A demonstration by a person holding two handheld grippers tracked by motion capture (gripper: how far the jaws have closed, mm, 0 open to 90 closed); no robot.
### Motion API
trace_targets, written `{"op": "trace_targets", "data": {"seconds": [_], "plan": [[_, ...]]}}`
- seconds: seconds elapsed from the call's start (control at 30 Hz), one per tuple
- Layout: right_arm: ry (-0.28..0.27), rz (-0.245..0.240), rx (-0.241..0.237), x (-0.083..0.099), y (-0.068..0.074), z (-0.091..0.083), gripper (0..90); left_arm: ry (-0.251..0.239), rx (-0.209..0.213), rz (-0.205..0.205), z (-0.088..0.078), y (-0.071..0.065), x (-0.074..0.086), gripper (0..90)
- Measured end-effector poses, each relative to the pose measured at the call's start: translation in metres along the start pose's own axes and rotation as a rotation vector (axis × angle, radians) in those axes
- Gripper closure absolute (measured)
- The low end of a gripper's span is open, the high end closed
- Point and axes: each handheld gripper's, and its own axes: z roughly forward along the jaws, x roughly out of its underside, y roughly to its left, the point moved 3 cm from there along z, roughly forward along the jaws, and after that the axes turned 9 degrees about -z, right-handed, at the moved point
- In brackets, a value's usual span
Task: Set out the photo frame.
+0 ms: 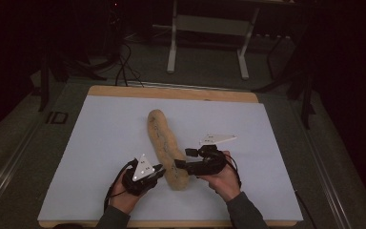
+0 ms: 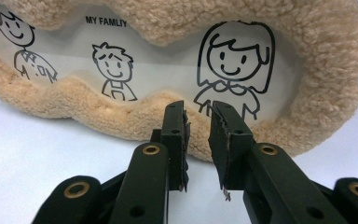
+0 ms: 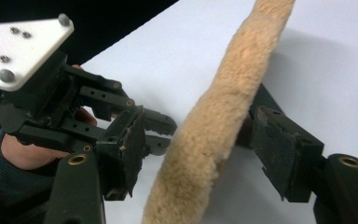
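- The plush frame lies on the white counter, its long axis running from far-left to near-right, and its near end sits between your two hands.
- Your left tongs are just left of that near end. In the left gripper view the left tongs show a narrow gap with the tips at the fleece rim; you can't tell whether a fold is pinched.
- Your right tongs come in from the right. In the right gripper view the right tongs are spread, with the fleece edge between them and neither pad pressing.
- Both hands are about equally near.
- The clear window reads "MY FAMLIY" above three cartoon figures.
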Motion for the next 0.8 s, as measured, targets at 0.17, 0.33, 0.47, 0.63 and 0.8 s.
{"op": "trace_targets", "data": {"seconds": [0.17, 0.33, 0.47, 0.63, 0.8], "plan": [[0.038, -0.016, 0.011, 0.003, 0.005, 0.012, 33.3, -0.001, -0.004, -0.015, -0.001, 0.002, 0.000, 76.0], [0.069, -0.028, 0.050, 0.007, 0.006, 0.020, 37.3, -0.011, -0.011, -0.023, -0.003, 0.005, 0.000, 75.9], [0.093, -0.029, 0.066, 0.010, 0.006, 0.026, 40.0, -0.015, -0.020, -0.030, -0.004, 0.007, 0.000, 75.3], [0.115, -0.042, 0.078, 0.013, 0.008, 0.031, 48.0, -0.024, -0.022, -0.040, -0.006, 0.009, -0.001, 75.1], [0.118, -0.035, 0.078, 0.013, 0.008, 0.032, 46.3, -0.026, -0.028, -0.042, -0.008, 0.011, -0.001, 75.1]]}}
